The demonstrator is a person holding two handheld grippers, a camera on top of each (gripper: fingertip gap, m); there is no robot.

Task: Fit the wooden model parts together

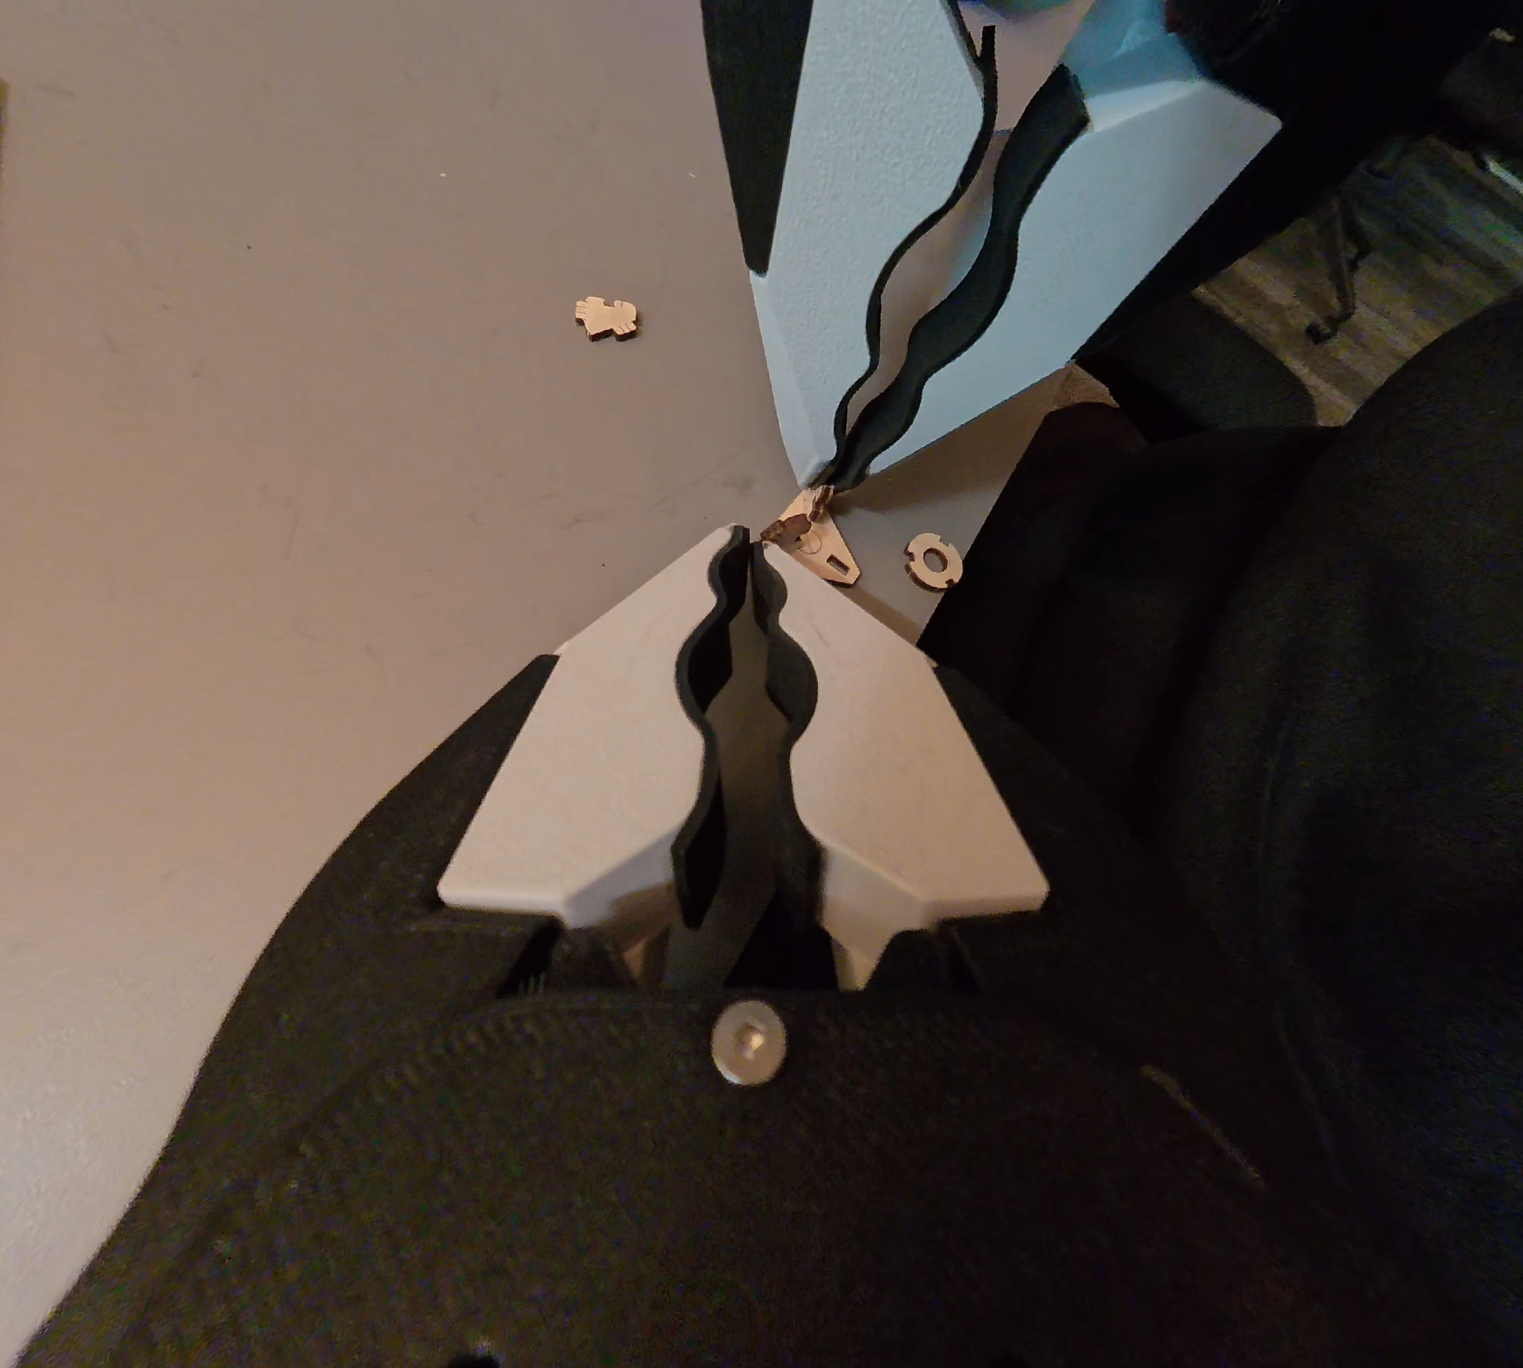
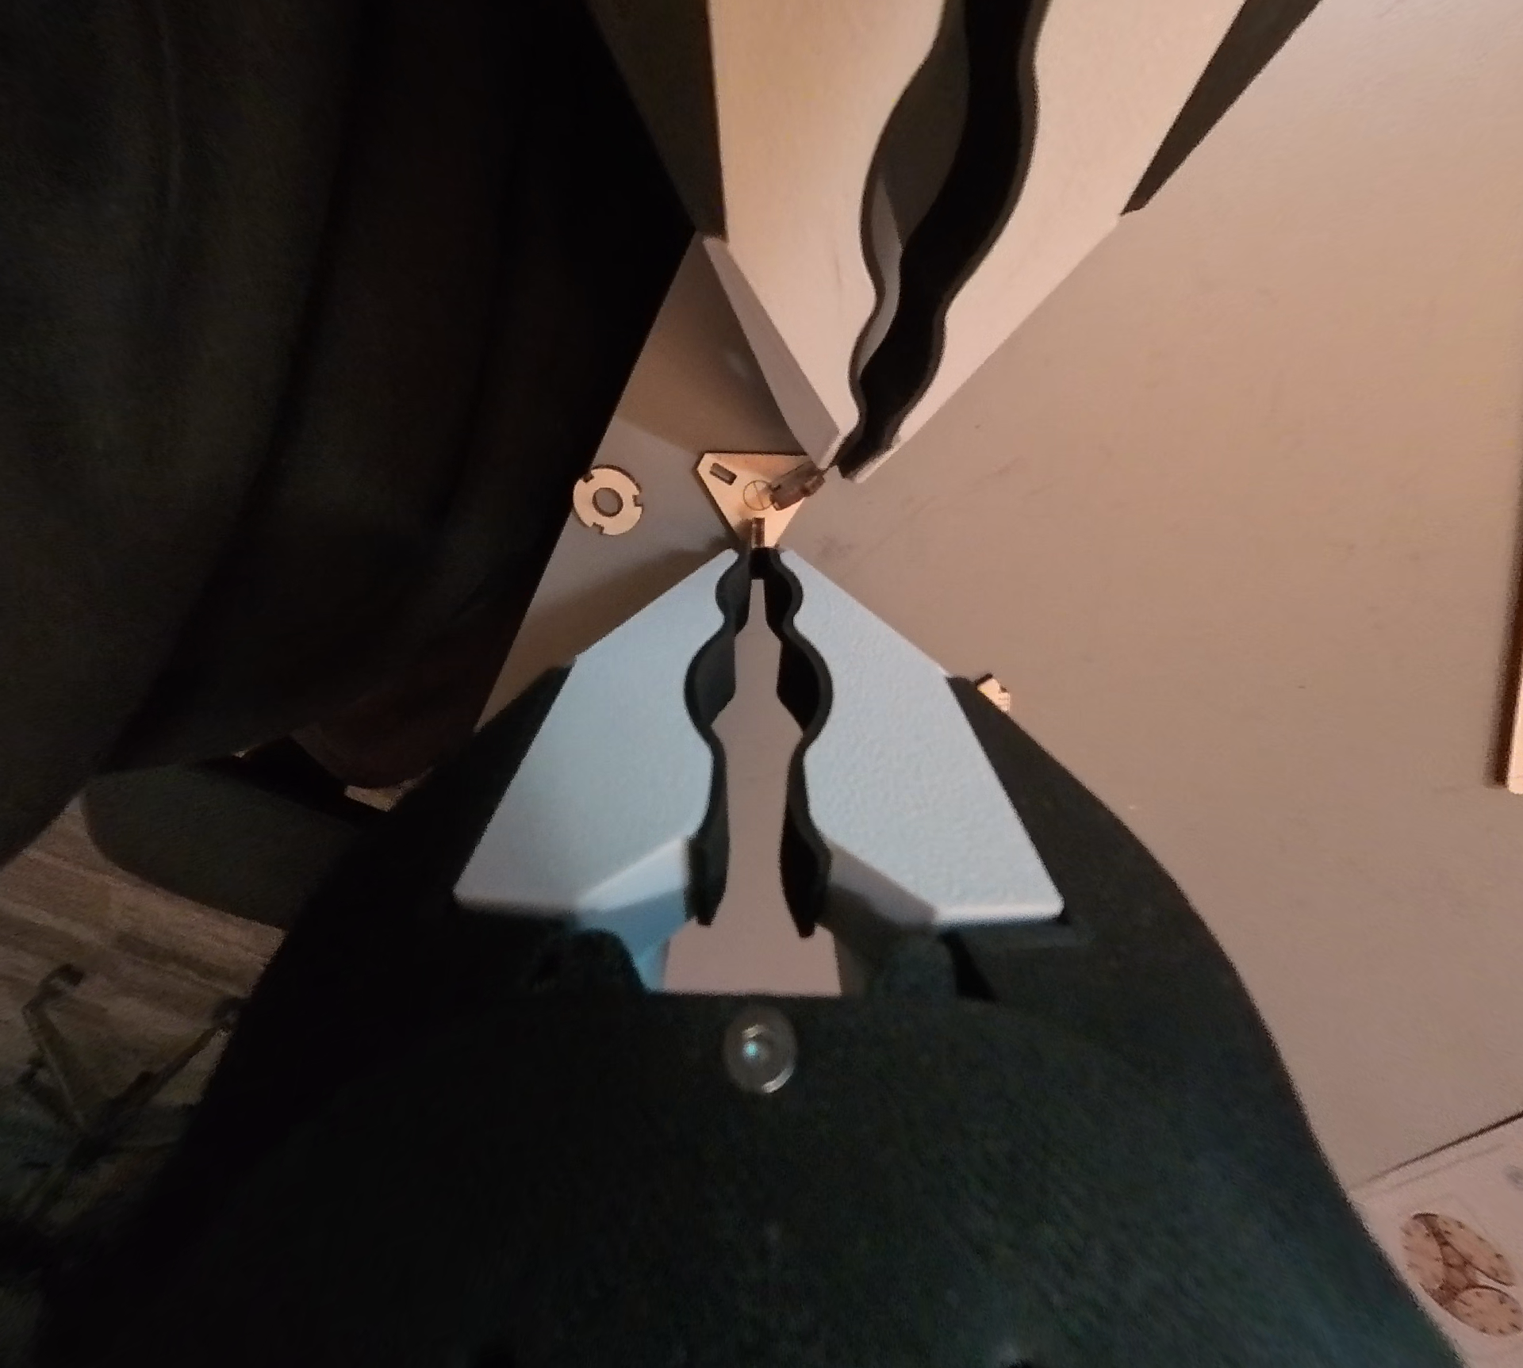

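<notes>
Triangular wooden plate (image 1: 827,556): small flat laser-cut piece lying on the grey table (image 1: 330,422) near its edge, right where the two sets of fingertips meet. Has a little slot near one corner and a faint scribed circle near the middle.

Left gripper (image 1: 754,541): comes in from 6 o'clock in its own view, fingertips pinched together on a tiny dark wooden peg (image 1: 789,527). Peg sticks out past the tips toward 1 o'clock and sits over the plate; can't tell if it actually touches it.

Right gripper (image 2: 756,556): also clenched, nipping a small wooden pin (image 2: 755,531) at the very tips. In its own view it points to 12 o'clock, and the pin stands at the plate's (image 2: 746,488) nearest corner. In the left view this gripper drops in from 1 o'clock.

Notched wooden ring (image 1: 932,560): washer-looking bit with a round hole, lying flat just beside the plate at its 3 o'clock in the left view, close to the table edge, apart from both grippers.

Small wooden cutout (image 1: 607,318): odd-shaped little piece, alone on the table at 10 o'clock of the fingertips, well apart.

Dark clothing (image 1: 1277,752): fills the 3 o'clock side past the table edge in the left view.
</notes>
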